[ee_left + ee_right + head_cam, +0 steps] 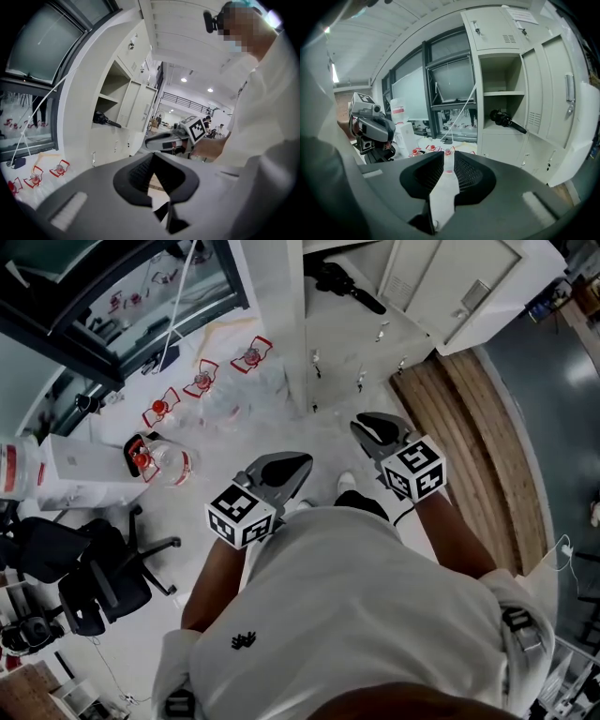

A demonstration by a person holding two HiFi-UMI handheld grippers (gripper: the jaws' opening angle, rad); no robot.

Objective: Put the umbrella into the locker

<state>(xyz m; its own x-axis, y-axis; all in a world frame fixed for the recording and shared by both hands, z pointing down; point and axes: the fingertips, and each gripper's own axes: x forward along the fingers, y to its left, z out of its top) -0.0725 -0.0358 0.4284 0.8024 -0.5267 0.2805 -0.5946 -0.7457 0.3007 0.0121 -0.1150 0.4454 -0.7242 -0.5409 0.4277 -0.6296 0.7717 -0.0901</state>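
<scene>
Right gripper view showed the umbrella (506, 120) overhanging the locker (478, 84) shelf's edge, liable to roll out; left gripper (152, 161) and right gripper (449, 164) jaws were closed, empty

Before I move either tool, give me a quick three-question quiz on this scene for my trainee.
1. Where is the umbrella now?
2. True or false: the right tool grips something.
3. The left tool is: A open and empty, B shut and empty, C shut on the umbrella.
Key: 1. In an open compartment of the locker, one end poking out. 2. False: it is shut and empty. 3. B.
</scene>
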